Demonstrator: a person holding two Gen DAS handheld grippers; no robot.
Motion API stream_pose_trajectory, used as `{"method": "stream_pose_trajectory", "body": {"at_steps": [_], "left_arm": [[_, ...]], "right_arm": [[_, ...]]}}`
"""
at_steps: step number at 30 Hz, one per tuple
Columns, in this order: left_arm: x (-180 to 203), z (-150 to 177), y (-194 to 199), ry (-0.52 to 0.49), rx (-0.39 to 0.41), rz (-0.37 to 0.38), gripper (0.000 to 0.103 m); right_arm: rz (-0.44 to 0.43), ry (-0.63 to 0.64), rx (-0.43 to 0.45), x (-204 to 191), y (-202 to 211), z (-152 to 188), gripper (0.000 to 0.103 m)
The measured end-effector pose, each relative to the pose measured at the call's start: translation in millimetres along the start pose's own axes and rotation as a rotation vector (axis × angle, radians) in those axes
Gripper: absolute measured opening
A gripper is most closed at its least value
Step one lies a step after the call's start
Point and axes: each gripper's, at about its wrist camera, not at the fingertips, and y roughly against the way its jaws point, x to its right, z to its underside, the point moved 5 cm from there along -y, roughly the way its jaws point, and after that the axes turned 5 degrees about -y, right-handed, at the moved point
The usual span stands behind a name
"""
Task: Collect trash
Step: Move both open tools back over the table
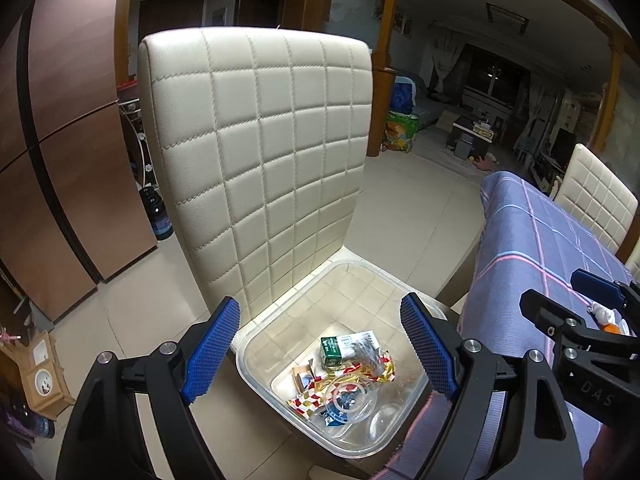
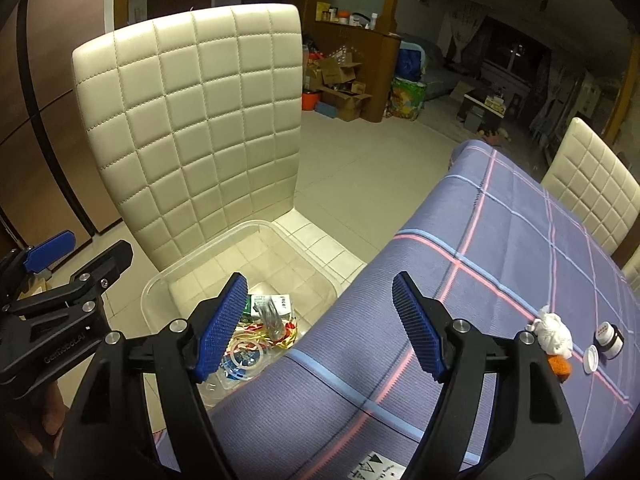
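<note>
The right tool (image 2: 318, 326) stands released, its 2 blue pads wide apart with nothing between them; it hangs over the near edge of the counter (image 2: 500, 264), where the plaid cloth meets the clear plastic bin (image 2: 160, 280). The left tool (image 1: 320, 350) is also released and empty, poised directly above that bin, which sits on the seat of the cream quilted chair (image 1: 260, 140). In the bin already lie a green carton (image 1: 336, 350), red-and-yellow wrappers (image 1: 312, 398) and a clear plastic lid (image 1: 352, 400), so part of the collecting looks done.

What remains lies on the counter, to the right of the right tool and a little farther along the cloth: a crumpled white tissue (image 2: 554, 334), an orange scrap (image 2: 560, 366) touching it on the near side, a small white cap (image 2: 591, 358) just beside them, and a small dark jar (image 2: 610, 340) with a white label beyond the cap. Whether the jar counts as trash I cannot tell.

The right tool is plainly the nearer one to this cluster; the left is well apart from it, across the bin. The tissue has no clear long axis, so any approach angle should do, while the bin lies to the left of the cluster.
</note>
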Motion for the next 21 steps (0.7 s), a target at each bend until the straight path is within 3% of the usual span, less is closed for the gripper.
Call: {"method": "stream_pose_trajectory", "body": {"at_steps": [10, 21], "left_arm": [[22.0, -2.2, 31.0, -0.041, 0.041, 0.021, 0.081], [104.1, 3.5, 65.8, -0.171, 0.062, 0.117, 0.081]], "right_arm": [[0.033, -0.039, 0.036, 25.3, 31.4, 10.0, 0.08], [0.126, -0.145, 0.076, 99.1, 78.3, 42.9, 0.081]]}}
